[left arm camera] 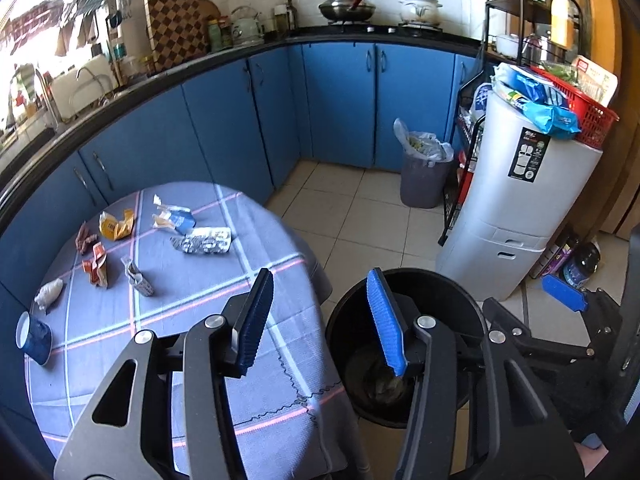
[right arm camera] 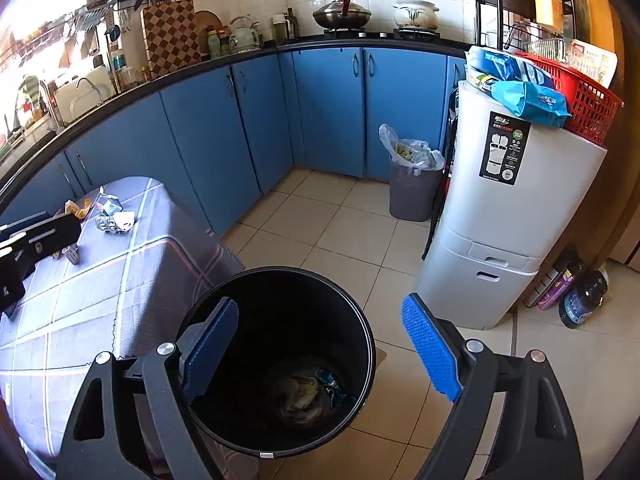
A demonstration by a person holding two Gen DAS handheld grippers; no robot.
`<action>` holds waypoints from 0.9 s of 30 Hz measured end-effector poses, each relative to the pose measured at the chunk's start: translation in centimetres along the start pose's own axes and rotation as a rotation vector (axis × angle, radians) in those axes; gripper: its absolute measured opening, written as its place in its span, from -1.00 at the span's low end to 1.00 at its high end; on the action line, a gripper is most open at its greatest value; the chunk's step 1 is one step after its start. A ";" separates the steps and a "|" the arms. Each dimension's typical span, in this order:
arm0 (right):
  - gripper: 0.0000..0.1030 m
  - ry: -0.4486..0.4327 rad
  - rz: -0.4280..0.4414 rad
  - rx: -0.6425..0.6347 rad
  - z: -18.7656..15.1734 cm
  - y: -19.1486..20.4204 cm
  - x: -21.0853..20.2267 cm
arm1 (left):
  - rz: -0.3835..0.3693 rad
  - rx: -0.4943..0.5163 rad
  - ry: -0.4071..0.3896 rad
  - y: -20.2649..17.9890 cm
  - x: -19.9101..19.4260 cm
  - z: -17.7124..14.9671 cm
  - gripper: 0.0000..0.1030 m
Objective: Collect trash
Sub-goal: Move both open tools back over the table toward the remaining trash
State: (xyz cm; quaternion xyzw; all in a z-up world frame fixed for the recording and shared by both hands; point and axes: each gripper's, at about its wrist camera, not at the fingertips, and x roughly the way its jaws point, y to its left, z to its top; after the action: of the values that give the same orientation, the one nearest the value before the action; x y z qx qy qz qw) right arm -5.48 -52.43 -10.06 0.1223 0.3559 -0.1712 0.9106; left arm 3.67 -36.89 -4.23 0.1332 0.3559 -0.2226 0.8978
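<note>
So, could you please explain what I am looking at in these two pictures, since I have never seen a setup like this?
There is no robot here: a person holds a two-finger gripper in each hand, and a fisheye camera on each looks along its fingers. One picture is from the left gripper, the other from the right gripper. Both are open and hold nothing. The room is a kitchen with blue cabinets. A small table under a checked cloth carries litter: crumpled wrappers, a silver blister pack and a blue paper cup lying on its side. Beside the table stands a black bin with some trash already at the bottom; the right gripper is above it.
</note>
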 end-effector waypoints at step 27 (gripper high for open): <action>0.59 -0.030 0.143 -0.269 1.6 17.1 -1.6 | 0.202 -0.230 -0.027 17.7 -3.7 -6.2 0.65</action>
State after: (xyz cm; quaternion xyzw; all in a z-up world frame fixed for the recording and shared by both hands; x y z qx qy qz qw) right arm 1.20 -36.99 -6.10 0.0216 0.3525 -0.0586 0.9337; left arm 6.41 -18.00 -4.60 0.0617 0.3518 -0.0906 0.9296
